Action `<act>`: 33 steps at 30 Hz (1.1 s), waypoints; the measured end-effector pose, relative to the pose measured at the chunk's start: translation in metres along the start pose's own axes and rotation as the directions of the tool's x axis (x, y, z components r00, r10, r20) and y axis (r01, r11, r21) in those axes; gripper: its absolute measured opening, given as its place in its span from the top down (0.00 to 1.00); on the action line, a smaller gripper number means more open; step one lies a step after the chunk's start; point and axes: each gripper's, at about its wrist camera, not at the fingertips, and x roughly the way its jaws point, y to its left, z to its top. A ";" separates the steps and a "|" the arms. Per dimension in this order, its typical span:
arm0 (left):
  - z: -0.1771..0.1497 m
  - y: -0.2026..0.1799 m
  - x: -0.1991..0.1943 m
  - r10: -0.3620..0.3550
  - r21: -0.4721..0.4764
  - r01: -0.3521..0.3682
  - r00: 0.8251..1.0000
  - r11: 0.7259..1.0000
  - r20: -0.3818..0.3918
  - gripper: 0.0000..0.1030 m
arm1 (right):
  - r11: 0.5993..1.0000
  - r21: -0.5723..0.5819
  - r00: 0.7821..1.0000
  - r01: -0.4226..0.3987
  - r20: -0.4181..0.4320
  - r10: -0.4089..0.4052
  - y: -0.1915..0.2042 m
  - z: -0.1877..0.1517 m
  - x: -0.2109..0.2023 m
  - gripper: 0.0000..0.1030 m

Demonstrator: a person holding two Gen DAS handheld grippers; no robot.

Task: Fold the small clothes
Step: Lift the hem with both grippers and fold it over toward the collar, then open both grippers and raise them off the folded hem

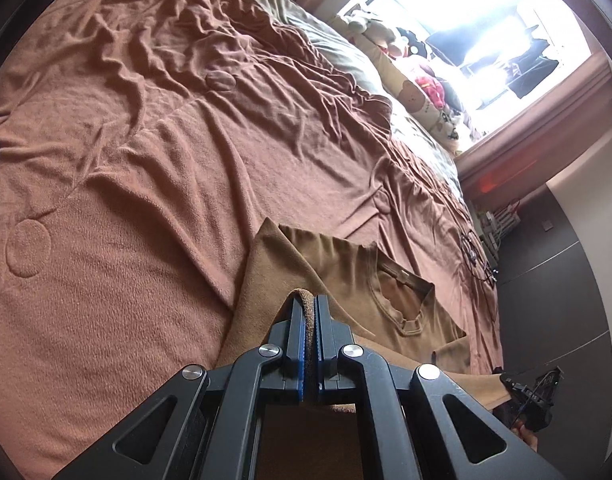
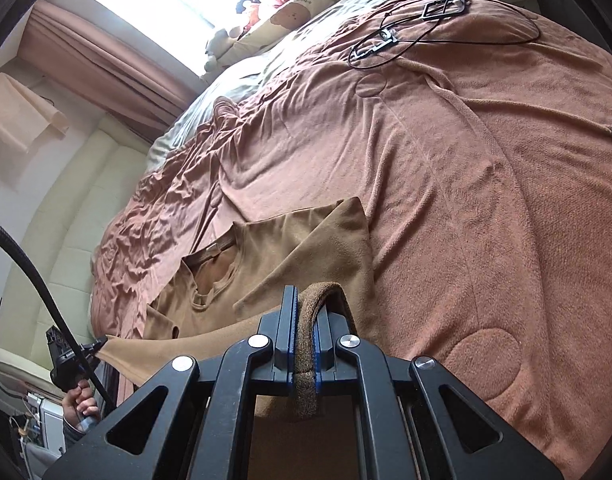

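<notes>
A small tan T-shirt (image 1: 345, 276) lies on a brown fleece blanket (image 1: 146, 160), collar up and one side folded over. My left gripper (image 1: 310, 300) is shut on the shirt's hem, which bunches between the blue pads. The same shirt (image 2: 274, 256) shows in the right wrist view on the blanket (image 2: 485, 200). My right gripper (image 2: 306, 296) is shut on a thick fold of the hem. Both grippers hold the bottom edge raised above the bed. The left gripper (image 2: 72, 354) shows at the right wrist view's lower left, the right gripper (image 1: 531, 396) at the left wrist view's lower right.
A black cable with clips (image 2: 409, 36) lies on the blanket's far part. Pillows and plush toys (image 1: 409, 76) sit at the bed's head under a bright window (image 1: 485, 28). A padded cream headboard (image 2: 78, 208) and a dark cabinet (image 1: 553, 280) flank the bed.
</notes>
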 end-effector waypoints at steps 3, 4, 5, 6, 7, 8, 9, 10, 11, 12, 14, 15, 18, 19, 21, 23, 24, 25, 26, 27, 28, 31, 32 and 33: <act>0.008 0.005 0.014 0.022 -0.006 -0.022 1.000 1.000 -0.010 0.97 | 1.000 0.009 1.000 0.025 -0.004 -0.025 -0.002 0.008 0.017 0.97; 0.010 0.005 0.020 0.028 -0.007 -0.028 0.999 1.000 -0.016 0.97 | 1.000 0.013 1.000 0.029 -0.005 -0.029 -0.003 0.010 0.021 0.97; 0.013 0.006 0.026 0.035 -0.009 -0.035 0.999 0.999 -0.020 0.97 | 0.999 0.016 0.999 0.038 -0.008 -0.038 -0.004 0.012 0.027 0.97; 0.015 0.005 0.032 0.038 -0.008 -0.038 0.999 0.999 -0.026 0.97 | 0.998 0.018 0.999 0.053 -0.012 -0.053 -0.005 0.014 0.031 0.97; 0.018 0.005 0.038 0.039 -0.001 -0.039 0.999 0.999 -0.032 0.97 | 0.998 0.019 0.998 0.064 -0.019 -0.064 -0.005 0.016 0.036 0.96; 0.020 0.004 0.045 0.049 0.007 -0.049 0.998 0.999 -0.039 0.96 | 0.997 0.018 0.997 0.070 -0.030 -0.070 -0.006 0.018 0.040 0.96; 0.022 0.004 0.051 0.064 0.010 -0.063 0.997 0.998 -0.047 0.96 | 0.997 0.016 0.996 0.078 -0.043 -0.077 -0.005 0.019 0.044 0.96; 0.022 0.004 0.056 0.077 0.014 -0.076 0.995 0.997 -0.059 0.96 | 0.996 0.012 0.995 0.084 -0.057 -0.083 -0.004 0.020 0.047 0.95; 0.022 0.005 0.061 0.090 0.021 -0.089 0.993 0.996 -0.074 0.96 | 0.996 0.005 0.994 0.089 -0.063 -0.088 -0.003 0.021 0.049 0.92; 0.022 0.005 0.065 0.104 0.028 -0.102 0.991 0.994 -0.089 0.94 | 0.996 -0.010 0.994 0.093 -0.060 -0.094 0.000 0.021 0.048 0.89; 0.020 0.003 0.070 0.136 0.058 -0.131 0.984 0.990 -0.113 0.86 | 0.993 -0.049 0.993 0.109 -0.035 -0.111 0.007 0.022 0.041 0.54; 0.018 0.000 0.070 0.159 0.082 -0.151 0.980 0.985 -0.115 0.69 | 0.991 -0.062 0.993 0.114 -0.017 -0.116 0.009 0.022 0.037 0.41; 0.015 -0.006 0.060 0.175 0.137 -0.163 0.981 0.977 -0.083 0.30 | 0.988 -0.101 0.993 0.117 -0.013 -0.119 0.013 0.017 0.027 0.29; 0.015 -0.009 0.057 0.176 0.156 -0.162 0.981 0.974 -0.079 0.29 | 0.985 -0.120 0.991 0.127 -0.022 -0.130 0.014 0.015 0.025 0.29; 0.013 -0.014 0.055 0.200 0.204 -0.178 0.975 0.963 -0.093 0.28 | 0.974 -0.174 0.988 0.146 -0.028 -0.154 0.018 0.010 0.021 0.29; 0.008 -0.017 0.055 0.243 0.259 -0.209 0.964 0.943 -0.106 0.27 | 0.957 -0.229 0.981 0.176 -0.040 -0.189 0.022 0.005 0.018 0.29; 0.004 -0.019 0.056 0.265 0.291 -0.224 0.958 0.930 -0.110 0.26 | 0.950 -0.250 0.978 0.185 -0.045 -0.203 0.025 0.004 0.017 0.29; 0.000 -0.021 0.056 0.286 0.325 -0.236 0.952 0.916 -0.114 0.23 | 0.941 -0.274 0.974 0.197 -0.052 -0.219 0.027 0.001 0.016 0.29; -0.004 -0.023 0.058 0.304 0.359 -0.244 0.945 0.901 -0.120 0.21 | 0.932 -0.297 0.970 0.209 -0.061 -0.237 0.029 -0.002 0.017 0.29; -0.008 -0.025 0.059 0.319 0.388 -0.249 0.939 0.887 -0.126 0.19 | 0.924 -0.315 0.965 0.218 -0.069 -0.252 0.033 -0.003 0.017 0.29; -0.013 -0.026 0.061 0.338 0.418 -0.257 0.932 0.871 -0.132 0.19 | 0.915 -0.334 0.961 0.227 -0.076 -0.266 0.035 -0.005 0.018 0.29; -0.026 -0.030 0.068 0.384 0.493 -0.267 0.911 0.828 -0.152 0.18 | 0.892 -0.386 0.951 0.237 -0.093 -0.293 0.042 -0.010 0.021 0.29; -0.030 -0.031 0.070 0.399 0.515 -0.270 0.903 0.814 -0.157 0.18 | 0.881 -0.402 0.946 0.249 -0.095 -0.310 0.044 -0.011 0.023 0.29; -0.033 -0.031 0.073 0.412 0.535 -0.272 0.897 0.800 -0.160 0.18 | 0.872 -0.417 0.941 0.258 -0.095 -0.324 0.047 -0.013 0.025 0.29</act>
